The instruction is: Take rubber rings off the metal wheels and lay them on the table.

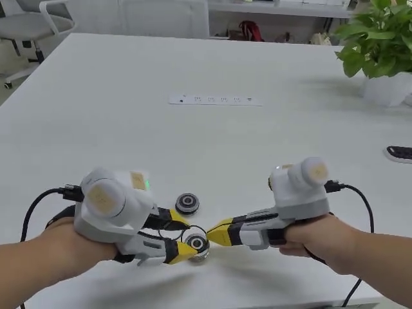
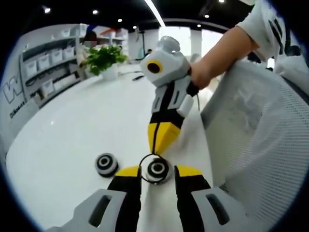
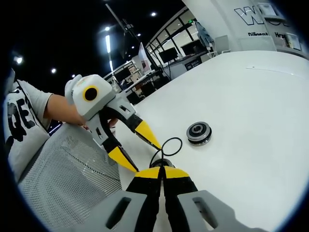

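The left gripper (image 2: 158,172) clamps 1 small round metal wheel (image 2: 158,168) on the white table (image 1: 212,141). The right gripper (image 3: 162,170), jaws pressed together, pinches the wheel's thin black rubber ring (image 3: 180,144), which is partly peeled off. A shallow pinch could let the stretched ring snap back, or the pull could drag the wheel free.

Open-plan office or demo lab, not a home. Long white tabletop (image 1: 129,103) of meeting-room kind, with a flush socket strip (image 1: 215,100) set in its middle. Swivel chair (image 1: 38,22) at the far corner; mesh chair back (image 2: 256,140) close by. Potted plant (image 1: 380,45) in a white pot near the tabletop's edge. Wall shelves (image 2: 48,67) lined with white storage bins. Desks with monitors (image 3: 179,50) beyond. Recessed ceiling spots (image 2: 95,11) and strip lights overhead. Large corporate lettering (image 3: 253,14) on a white wall.
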Available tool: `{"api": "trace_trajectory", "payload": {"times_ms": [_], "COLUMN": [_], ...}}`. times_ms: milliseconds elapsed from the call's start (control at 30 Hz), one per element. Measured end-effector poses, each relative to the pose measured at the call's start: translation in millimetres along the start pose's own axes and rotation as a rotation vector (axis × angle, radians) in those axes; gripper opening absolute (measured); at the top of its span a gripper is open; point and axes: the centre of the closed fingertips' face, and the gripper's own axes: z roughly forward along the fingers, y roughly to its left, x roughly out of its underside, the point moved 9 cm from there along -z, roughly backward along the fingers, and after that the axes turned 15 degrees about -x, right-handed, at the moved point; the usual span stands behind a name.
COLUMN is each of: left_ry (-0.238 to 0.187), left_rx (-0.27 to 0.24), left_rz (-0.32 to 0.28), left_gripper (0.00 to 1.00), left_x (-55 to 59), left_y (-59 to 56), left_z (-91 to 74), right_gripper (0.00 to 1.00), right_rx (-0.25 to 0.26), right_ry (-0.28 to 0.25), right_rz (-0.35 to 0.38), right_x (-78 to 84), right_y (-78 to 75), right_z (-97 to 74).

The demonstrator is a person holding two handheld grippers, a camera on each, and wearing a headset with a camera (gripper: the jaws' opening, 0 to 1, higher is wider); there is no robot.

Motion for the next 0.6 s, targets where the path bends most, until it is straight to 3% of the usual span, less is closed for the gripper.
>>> {"api": "trace_trajectory", "payload": {"times_ms": [233, 600], "left_ry": [-0.025, -0.033], "left_rx": [-0.009, -0.031], "left_rz": [-0.019, -0.038], "left_gripper": [0.36, 0.48], "left_x": [-3.0, 2.9], "left_y": [4.9, 12.0], "left_z": [-6.7, -17.2], "right_gripper": [0.0, 0.0], "right_rx": [-0.006, -0.03], "right_ry": [-0.012, -0.025], "right_rz": [0.0, 0.004], "right_x": [-2.9, -7.8], "right_y": [1.2, 4.9], "right_z": [0.1, 2.6]}}
